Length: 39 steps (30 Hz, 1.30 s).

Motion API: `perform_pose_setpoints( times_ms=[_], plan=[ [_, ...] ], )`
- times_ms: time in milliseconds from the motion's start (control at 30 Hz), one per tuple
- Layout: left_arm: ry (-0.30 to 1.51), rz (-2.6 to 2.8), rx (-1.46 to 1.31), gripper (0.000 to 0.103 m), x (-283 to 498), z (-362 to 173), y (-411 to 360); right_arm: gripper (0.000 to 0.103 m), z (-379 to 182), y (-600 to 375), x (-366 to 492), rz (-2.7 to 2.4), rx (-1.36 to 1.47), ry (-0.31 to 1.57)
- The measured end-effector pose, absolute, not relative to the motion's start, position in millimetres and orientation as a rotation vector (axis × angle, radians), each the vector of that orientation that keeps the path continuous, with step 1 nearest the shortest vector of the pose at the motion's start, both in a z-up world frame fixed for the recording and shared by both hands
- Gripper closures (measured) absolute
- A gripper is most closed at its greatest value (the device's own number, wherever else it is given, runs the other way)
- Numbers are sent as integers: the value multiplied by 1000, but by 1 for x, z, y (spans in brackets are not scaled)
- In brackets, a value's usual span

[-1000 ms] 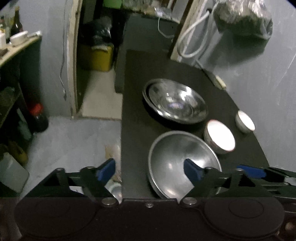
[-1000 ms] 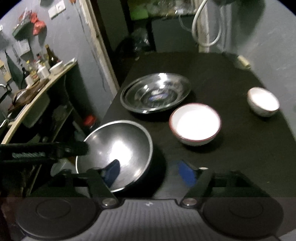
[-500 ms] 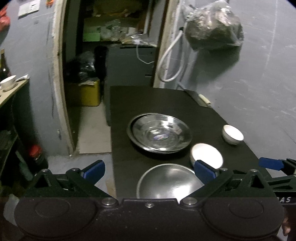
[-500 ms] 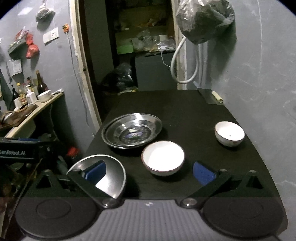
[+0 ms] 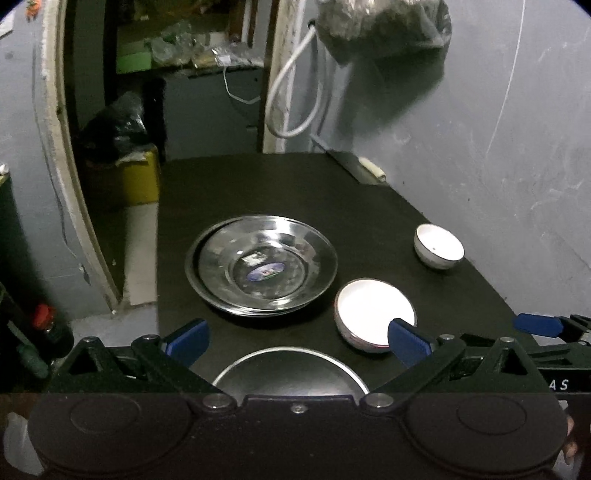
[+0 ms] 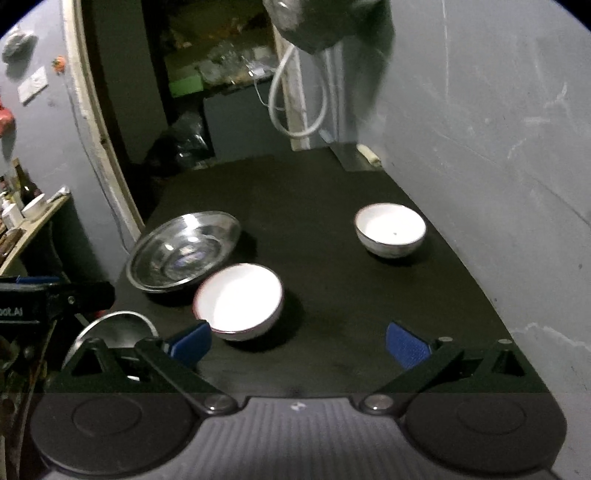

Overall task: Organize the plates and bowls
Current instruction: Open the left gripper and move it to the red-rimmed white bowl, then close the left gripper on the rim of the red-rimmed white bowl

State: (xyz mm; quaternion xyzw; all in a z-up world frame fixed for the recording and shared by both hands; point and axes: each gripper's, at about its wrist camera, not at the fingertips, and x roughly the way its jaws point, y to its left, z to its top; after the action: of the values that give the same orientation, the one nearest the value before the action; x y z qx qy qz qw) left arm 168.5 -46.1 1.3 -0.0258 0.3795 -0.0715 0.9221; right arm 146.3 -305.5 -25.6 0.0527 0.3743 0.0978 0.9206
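Note:
On the black table [image 5: 258,184] stand two stacked steel plates [image 5: 261,265], a white bowl with a red rim [image 5: 371,306], a smaller white bowl [image 5: 439,246] near the wall, and a steel bowl [image 5: 290,371] at the near edge. My left gripper [image 5: 297,341] is open above the steel bowl, nothing between its blue pads. In the right wrist view my right gripper [image 6: 301,341] is open over bare table, with the red-rimmed bowl [image 6: 238,299] just beyond its left pad, the small bowl [image 6: 389,229] farther right, the plates [image 6: 183,251] and the steel bowl [image 6: 110,328] at left.
A grey wall [image 5: 498,147] runs along the table's right side, with a hanging bag [image 5: 384,26] and a white hose [image 5: 291,92]. A doorway [image 5: 118,110] and a yellow container [image 5: 142,177] lie beyond the left edge. A shelf with bottles [image 6: 22,210] stands far left.
Both grippers have drawn back and up from the steel bowl, their jaws spread wider. The steel bowl stays at the near table edge; more of the table and wall shows.

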Motion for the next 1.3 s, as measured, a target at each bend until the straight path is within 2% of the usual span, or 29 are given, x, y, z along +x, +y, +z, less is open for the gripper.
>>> perform_pose_setpoints(
  times_ms=[333,933,1067,1133,1233,1300],
  plan=[
    [913,-160,-100,1,227,-30,-76,0,-41,-329,192,216,63,875],
    [1069,-128,-157,3,263,-60,-80,1,-70,-323,261,313,87,952],
    [1087,-146,-142,9,268,-63,-84,7,-76,-319,269,326,94,977],
    [1097,-152,-135,14,270,-64,-85,14,-78,-316,272,338,97,992],
    [1112,-154,-123,16,272,-66,-86,19,-80,-314,273,357,102,1004],
    [1120,-153,-110,16,273,-68,-88,20,-81,-313,274,363,103,1010]
  ],
)
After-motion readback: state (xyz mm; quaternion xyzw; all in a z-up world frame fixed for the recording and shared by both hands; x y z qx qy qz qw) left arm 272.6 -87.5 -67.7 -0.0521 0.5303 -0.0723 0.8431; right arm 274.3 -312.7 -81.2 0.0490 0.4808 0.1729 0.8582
